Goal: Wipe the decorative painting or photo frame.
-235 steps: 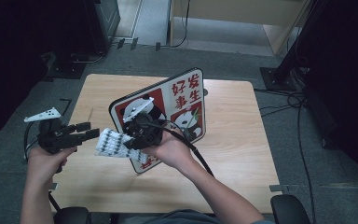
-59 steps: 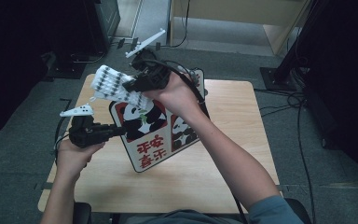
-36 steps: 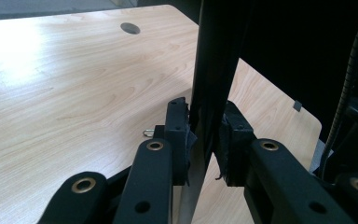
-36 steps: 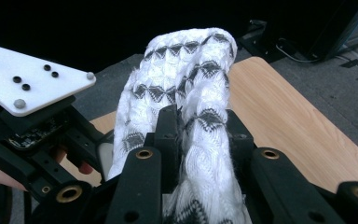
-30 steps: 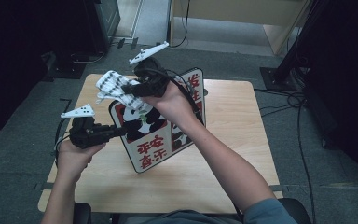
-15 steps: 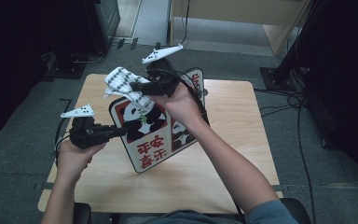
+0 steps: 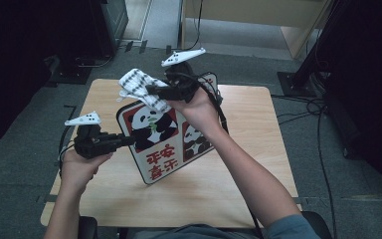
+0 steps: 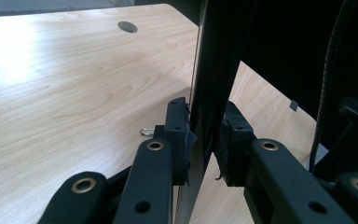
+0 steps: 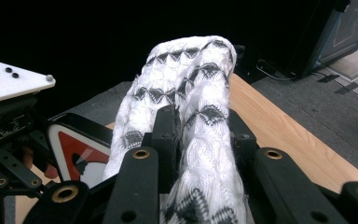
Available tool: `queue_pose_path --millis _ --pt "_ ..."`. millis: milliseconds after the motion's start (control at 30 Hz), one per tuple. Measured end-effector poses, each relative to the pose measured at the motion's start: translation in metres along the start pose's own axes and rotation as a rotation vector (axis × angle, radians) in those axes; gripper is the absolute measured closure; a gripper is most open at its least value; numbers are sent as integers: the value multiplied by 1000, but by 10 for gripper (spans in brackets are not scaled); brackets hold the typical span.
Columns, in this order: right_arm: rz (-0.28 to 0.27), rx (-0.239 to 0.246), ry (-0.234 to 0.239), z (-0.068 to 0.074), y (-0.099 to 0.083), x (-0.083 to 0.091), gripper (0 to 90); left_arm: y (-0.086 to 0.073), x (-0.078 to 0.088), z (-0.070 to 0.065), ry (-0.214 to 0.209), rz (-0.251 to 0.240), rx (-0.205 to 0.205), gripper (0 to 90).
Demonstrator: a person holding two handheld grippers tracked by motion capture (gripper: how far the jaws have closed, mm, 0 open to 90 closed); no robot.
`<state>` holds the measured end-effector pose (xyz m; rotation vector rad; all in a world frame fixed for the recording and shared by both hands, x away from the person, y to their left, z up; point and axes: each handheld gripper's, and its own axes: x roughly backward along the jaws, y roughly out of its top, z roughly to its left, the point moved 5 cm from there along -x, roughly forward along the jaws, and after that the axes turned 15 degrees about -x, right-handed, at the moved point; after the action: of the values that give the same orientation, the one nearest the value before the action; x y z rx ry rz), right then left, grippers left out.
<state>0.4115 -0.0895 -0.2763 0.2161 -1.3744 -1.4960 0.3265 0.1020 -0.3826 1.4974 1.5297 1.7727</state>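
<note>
Bare table (image 7: 258, 164) surrounds the tilted panda board (image 7: 166, 139), edge-clamped by left jaws; right jaws pinch a cloth (image 7: 139, 88).

Panda board (image 7: 166, 142) propped tilted over table (image 7: 258, 164) middle, left gripper (image 7: 124, 140) clamped on its left edge, blocking crossing there. Right gripper (image 7: 151, 91) up at board's top left corner, patterned cloth (image 7: 137, 87) pinched in jaws, bulging ahead of fingertips. Right forearm (image 7: 248, 174) slants across near right of tabletop. Bare wood open at far left corner, far right side, near edge under board. Cable hole (image 8: 127, 26) in open wood left of board.
</note>
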Motion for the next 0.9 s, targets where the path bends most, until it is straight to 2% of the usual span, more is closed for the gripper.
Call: queue_pose_path --millis 900 --pt "-44 -40 -49 -35 0 20 718 -1 0 0 -2 9 -5 774"
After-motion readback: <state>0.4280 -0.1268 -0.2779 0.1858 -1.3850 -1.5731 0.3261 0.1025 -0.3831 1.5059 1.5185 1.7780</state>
